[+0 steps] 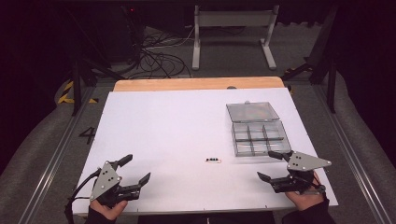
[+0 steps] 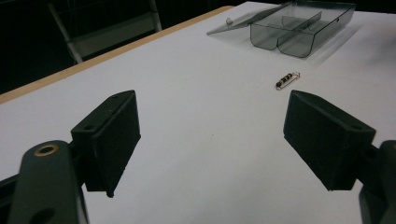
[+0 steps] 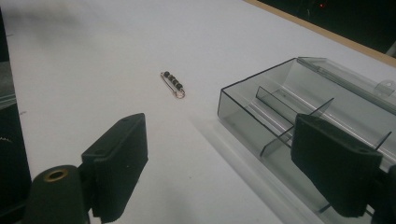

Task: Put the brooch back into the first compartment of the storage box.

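A small safety pin strung with dark beads [image 1: 213,160] lies on the white table [image 1: 177,126], a little left of a clear compartment box [image 1: 259,138] whose lid [image 1: 252,111] lies open behind it. The pin [image 2: 287,80] and the box [image 2: 299,28] lie ahead in the left gripper view. In the right gripper view the pin [image 3: 173,84] lies ahead, with the box [image 3: 299,121] at the right. My left gripper [image 1: 137,169] rests open near the front left edge, nothing between its jaws. Open too and holding nothing, my right gripper [image 1: 270,165] hovers at the front right, beside the box's near corner.
A wooden strip [image 1: 198,84] runs along the table's far edge. Beyond it stand a grey metal frame [image 1: 233,32] and loose cables [image 1: 156,58] on the floor. Metal rails [image 1: 53,158] flank the table at both sides.
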Demonstrator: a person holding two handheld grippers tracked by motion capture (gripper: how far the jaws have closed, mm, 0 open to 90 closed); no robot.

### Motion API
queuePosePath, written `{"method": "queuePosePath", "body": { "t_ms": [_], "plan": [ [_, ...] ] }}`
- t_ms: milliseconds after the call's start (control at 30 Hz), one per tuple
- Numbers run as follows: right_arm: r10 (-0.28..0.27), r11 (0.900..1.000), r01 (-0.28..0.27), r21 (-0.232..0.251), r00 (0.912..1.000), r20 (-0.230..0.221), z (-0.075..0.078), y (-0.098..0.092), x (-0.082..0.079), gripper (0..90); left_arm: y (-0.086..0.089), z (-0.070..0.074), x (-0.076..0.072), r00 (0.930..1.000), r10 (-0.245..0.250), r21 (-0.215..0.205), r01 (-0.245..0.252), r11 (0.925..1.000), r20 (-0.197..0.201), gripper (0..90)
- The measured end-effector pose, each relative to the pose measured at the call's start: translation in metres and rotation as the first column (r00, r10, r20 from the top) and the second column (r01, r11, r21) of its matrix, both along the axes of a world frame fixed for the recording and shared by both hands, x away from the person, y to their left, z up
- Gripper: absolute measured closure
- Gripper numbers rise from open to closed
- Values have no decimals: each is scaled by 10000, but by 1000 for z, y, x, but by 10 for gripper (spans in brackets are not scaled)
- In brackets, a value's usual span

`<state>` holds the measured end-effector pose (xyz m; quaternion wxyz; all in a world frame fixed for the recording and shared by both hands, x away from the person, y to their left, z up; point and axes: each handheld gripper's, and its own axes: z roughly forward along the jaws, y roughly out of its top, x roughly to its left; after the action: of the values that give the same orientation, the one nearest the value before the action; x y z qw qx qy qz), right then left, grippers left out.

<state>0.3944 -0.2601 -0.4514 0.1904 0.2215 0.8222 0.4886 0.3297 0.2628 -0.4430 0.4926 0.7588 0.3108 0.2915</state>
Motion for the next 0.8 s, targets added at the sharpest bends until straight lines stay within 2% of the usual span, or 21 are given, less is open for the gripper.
{"method": "queuePosePath", "body": {
  "t_ms": [500, 633, 800],
  "plan": [
    [126, 9999, -126, -100, 9999, 43, 3, 2, 0, 199, 3, 1, 0, 9996, -155, -485, 144, 9987, -230, 188],
    [143, 9999, -143, -93, 9999, -1, 5, 2, 0, 204, 3, 2, -1, 9997, -128, -478, 118, 9988, -211, 188],
    [198, 9996, -198, -187, 9998, 20, 7, 3, 0, 205, 1, 1, -2, 9999, -31, -275, 27, 9996, -133, 189]
  ]
}}
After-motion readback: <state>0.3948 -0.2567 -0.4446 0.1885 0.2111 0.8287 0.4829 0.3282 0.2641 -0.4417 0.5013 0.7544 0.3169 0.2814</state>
